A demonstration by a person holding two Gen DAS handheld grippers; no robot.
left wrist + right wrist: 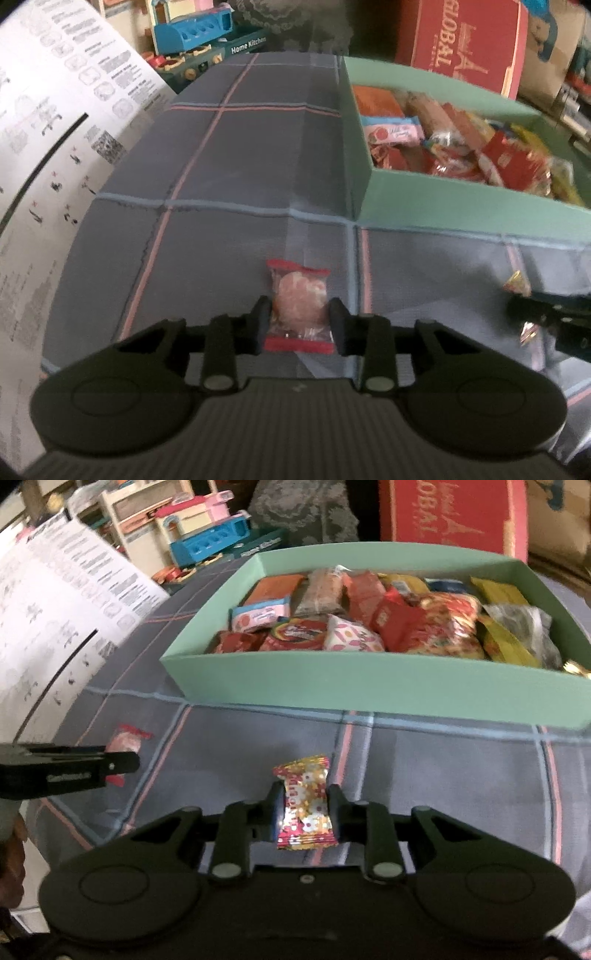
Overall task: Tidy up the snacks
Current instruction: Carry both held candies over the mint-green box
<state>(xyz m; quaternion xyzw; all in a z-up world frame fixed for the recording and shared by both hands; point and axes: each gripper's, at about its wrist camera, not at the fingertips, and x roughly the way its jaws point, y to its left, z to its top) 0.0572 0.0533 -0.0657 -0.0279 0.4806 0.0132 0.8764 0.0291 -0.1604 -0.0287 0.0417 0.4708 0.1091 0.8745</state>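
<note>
My left gripper [300, 308] is shut on a clear packet with red ends holding a pink candy [300, 299], low over the plaid cloth. My right gripper [306, 797] is shut on a red and gold flowered candy [305, 805]. The green box [369, 686] full of snack packets [388, 627] stands just beyond the right gripper; in the left wrist view the box [461, 206] is ahead to the right. The right gripper with its candy shows at the right edge of the left wrist view [517, 286]. The left gripper and pink candy show at the left of the right wrist view [125, 744].
A grey plaid cloth [240, 166] covers the table. A white printed sheet [48, 147] curves up on the left. Toy kitchen sets [195, 33] and a red carton [461, 40] stand behind the table.
</note>
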